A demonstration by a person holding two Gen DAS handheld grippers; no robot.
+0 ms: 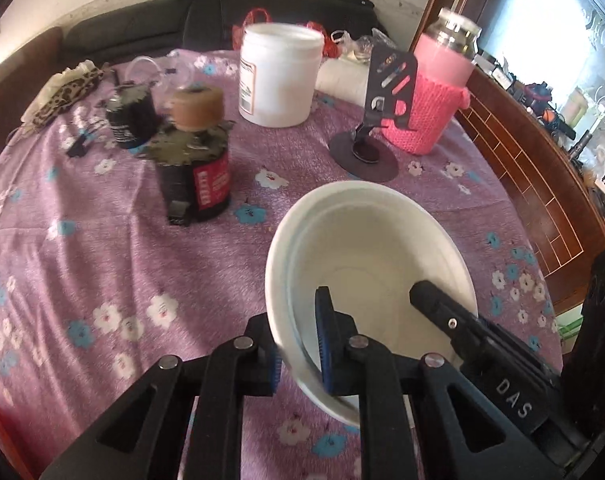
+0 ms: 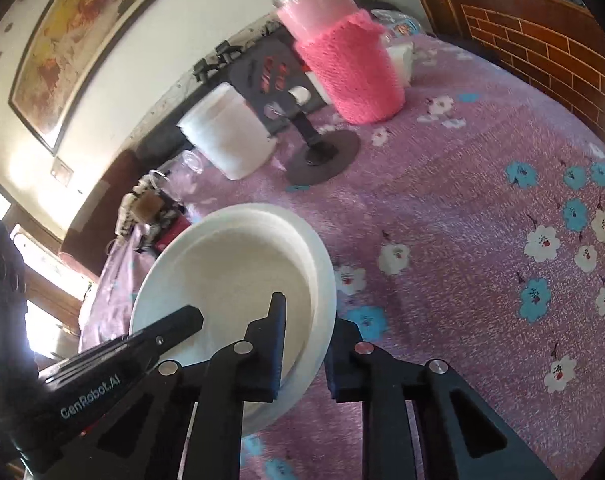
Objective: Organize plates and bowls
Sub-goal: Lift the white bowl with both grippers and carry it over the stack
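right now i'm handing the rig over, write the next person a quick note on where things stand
Left gripper: shut on the near-left rim of the white bowls, one finger inside, one outside.
Right gripper: shut on the opposite rim of the same bowls.
Bowls: two nested, on or just above the purple cloth; cannot tell which.
Nearby: white tub, pink-sleeved jar, phone stand, dark jar.
Done: the bowls are stacked.
Left: set the stack where it belongs. No plates in view.

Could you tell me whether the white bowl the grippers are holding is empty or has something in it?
Empty: the white bowl shows only a bare, clean interior in both wrist views, apart from the gripper fingers reaching in.
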